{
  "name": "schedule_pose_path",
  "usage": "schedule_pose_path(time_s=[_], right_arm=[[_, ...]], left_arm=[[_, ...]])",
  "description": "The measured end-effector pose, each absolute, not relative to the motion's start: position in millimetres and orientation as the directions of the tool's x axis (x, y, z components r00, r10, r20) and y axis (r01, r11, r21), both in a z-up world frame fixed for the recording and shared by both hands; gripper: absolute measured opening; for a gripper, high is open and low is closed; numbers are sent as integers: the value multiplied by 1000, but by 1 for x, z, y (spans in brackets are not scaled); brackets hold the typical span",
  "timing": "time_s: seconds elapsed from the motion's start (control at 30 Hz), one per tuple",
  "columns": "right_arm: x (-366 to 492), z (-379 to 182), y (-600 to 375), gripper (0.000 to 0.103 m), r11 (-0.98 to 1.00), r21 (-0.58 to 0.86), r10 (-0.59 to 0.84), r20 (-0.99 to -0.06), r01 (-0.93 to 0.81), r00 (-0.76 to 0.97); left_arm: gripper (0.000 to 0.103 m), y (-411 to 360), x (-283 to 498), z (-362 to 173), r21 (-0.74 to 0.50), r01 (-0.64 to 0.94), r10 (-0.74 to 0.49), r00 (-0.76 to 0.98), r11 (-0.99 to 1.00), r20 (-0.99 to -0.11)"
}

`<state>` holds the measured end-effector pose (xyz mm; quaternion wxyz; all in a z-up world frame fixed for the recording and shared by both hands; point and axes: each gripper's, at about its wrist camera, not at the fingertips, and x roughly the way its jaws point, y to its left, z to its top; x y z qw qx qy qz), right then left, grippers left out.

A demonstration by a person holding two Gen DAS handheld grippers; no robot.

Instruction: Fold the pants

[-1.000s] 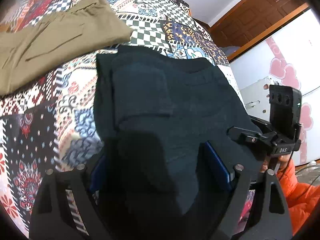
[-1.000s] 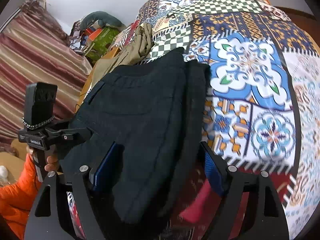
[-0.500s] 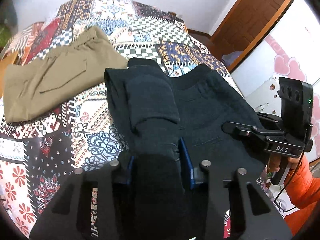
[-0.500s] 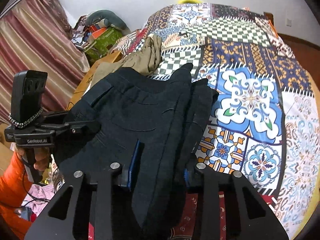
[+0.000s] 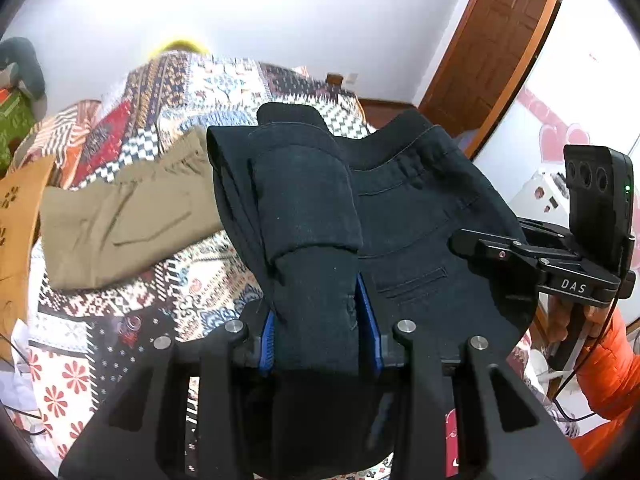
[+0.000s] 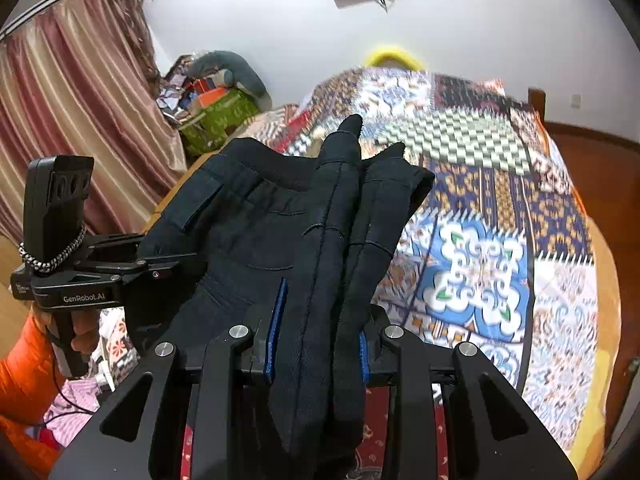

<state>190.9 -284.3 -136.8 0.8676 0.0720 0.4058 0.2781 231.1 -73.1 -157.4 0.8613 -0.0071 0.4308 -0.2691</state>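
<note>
Dark navy, nearly black pants (image 5: 408, 208) hang folded above the patchwork quilt (image 5: 120, 320). My left gripper (image 5: 318, 320) has a thick rolled fold of them between its blue pads (image 5: 267, 336); its jaws are still closing and the pads press on the cloth. In the right wrist view my right gripper (image 6: 320, 316) pinches a bunched edge of the same pants (image 6: 256, 232), its jaws closing too. Each gripper's body shows at the side of the other's view, held by a hand in an orange sleeve (image 6: 24, 364).
Folded khaki pants (image 5: 128, 216) lie on the quilt to the left of the black pair. A striped curtain (image 6: 72, 112) and a pile of clutter (image 6: 216, 100) stand beyond the bed's left side. A wooden door (image 5: 492, 36) is at the far right.
Both grippers went from open around the pants' near edge to closed on it, then rose, lifting the cloth off the quilt. Both views tilted up toward the far wall.
</note>
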Motion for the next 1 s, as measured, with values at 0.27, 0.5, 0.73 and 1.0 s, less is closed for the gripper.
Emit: schedule_pose_path(time_s=[0.27, 0.5, 0.73, 1.0], right_arm=[[204, -110, -263, 26, 819, 299, 557, -622, -489, 551], [227, -94, -233, 26, 793, 270, 587, -579, -546, 566], [260, -83, -194, 26, 764, 268, 623, -543, -586, 564], [305, -90, -140, 26, 744, 271, 642, -545, -611, 540]], left_arm=[[36, -46, 233, -131, -237, 425, -461, 567, 873, -682], [35, -10, 248, -113, -231, 381, -435, 635, 895, -639], [35, 29, 281, -104, -238, 308, -388, 688, 921, -613], [36, 71, 332, -110, -238, 244, -340, 708, 940, -619]])
